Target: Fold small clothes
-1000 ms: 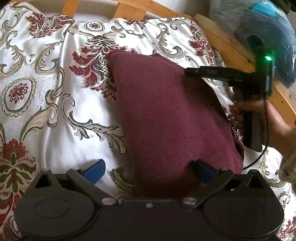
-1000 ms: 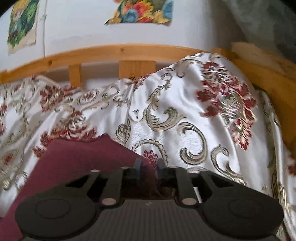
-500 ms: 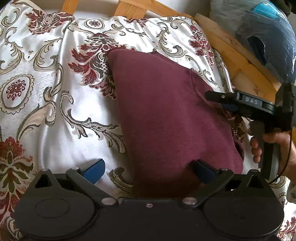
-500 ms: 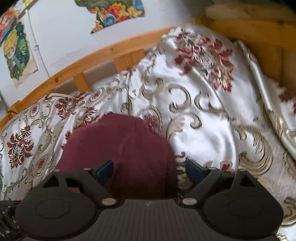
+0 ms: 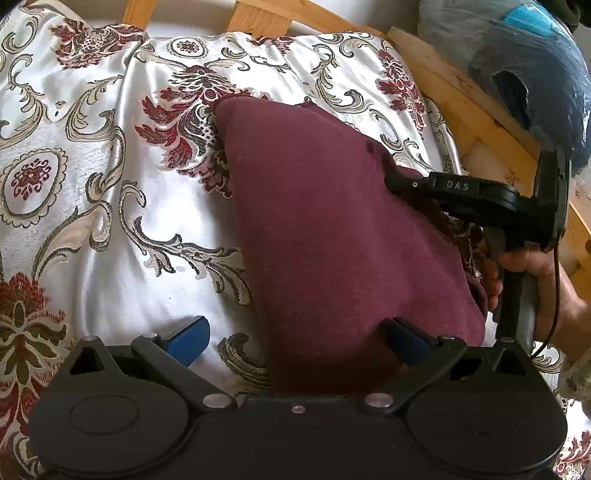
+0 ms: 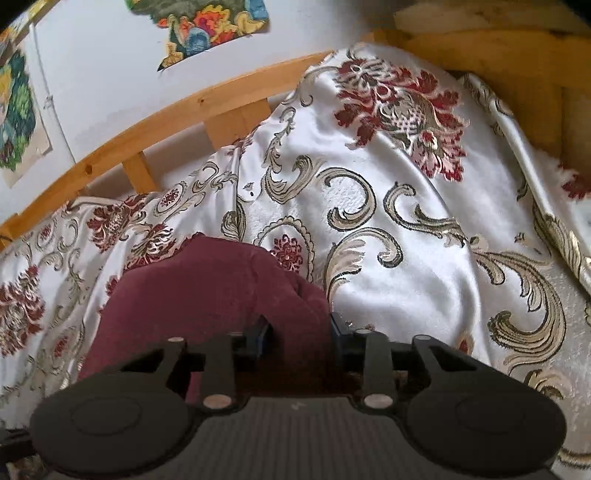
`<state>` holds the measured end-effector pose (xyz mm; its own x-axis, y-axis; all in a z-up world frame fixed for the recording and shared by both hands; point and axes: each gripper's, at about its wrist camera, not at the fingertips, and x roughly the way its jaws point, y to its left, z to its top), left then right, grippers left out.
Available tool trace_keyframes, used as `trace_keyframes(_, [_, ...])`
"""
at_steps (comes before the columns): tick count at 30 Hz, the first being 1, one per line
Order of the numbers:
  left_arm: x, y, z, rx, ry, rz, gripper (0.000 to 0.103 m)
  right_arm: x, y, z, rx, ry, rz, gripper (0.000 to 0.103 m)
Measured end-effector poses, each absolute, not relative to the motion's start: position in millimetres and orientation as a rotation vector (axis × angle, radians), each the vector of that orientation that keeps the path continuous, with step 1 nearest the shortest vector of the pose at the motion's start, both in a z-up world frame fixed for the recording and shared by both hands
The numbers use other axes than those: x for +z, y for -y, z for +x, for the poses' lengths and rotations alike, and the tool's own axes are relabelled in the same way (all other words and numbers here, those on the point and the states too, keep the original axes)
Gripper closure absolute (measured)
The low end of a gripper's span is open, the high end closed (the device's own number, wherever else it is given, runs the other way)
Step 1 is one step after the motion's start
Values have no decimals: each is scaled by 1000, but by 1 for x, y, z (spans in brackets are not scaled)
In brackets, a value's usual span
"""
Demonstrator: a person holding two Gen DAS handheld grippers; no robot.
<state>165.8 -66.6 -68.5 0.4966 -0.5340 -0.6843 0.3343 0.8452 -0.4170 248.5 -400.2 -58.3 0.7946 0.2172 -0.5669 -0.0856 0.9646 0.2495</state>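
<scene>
A maroon garment (image 5: 332, 229) lies folded on the flowered bedspread (image 5: 110, 206). My left gripper (image 5: 297, 338) is open wide over its near edge; one blue pad rests on bare bedspread, the other on the cloth. In the left wrist view my right gripper (image 5: 391, 182) comes in from the right at the garment's right edge, held by a hand (image 5: 535, 273). In its own view the right gripper (image 6: 299, 328) has its jaws closing, and a bunched fold of the maroon garment (image 6: 207, 291) is pinched between the pads.
A wooden bed frame (image 6: 177, 110) runs behind and to the right of the bedspread (image 6: 406, 240). A blue plastic bag (image 5: 517, 66) sits beyond the rail at the upper right. Colourful pictures (image 6: 210, 26) hang on the white wall.
The right gripper opened wide, came down along the garment's right edge and closed on a fold of it. The left gripper stayed put and open.
</scene>
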Motion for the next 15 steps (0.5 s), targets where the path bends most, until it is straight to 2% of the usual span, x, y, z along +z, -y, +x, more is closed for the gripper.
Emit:
trace_keyframes(2, [-69,67,166,-531,-909,-242,1,-55,388,242,148,-603,129,78])
trace_keyframes(4, [-69,67,166,-531,-909,-242,1,-52,371,235,147,-571,8,80])
trace_keyframes(9, [-69,67,165,-530,-908,-242,0,-46,347,223,149,-519,-163,80])
trace_keyframes(15, [-69,67,165,-530,-908,-242,1,-46,356,224,143,-540,-103,80])
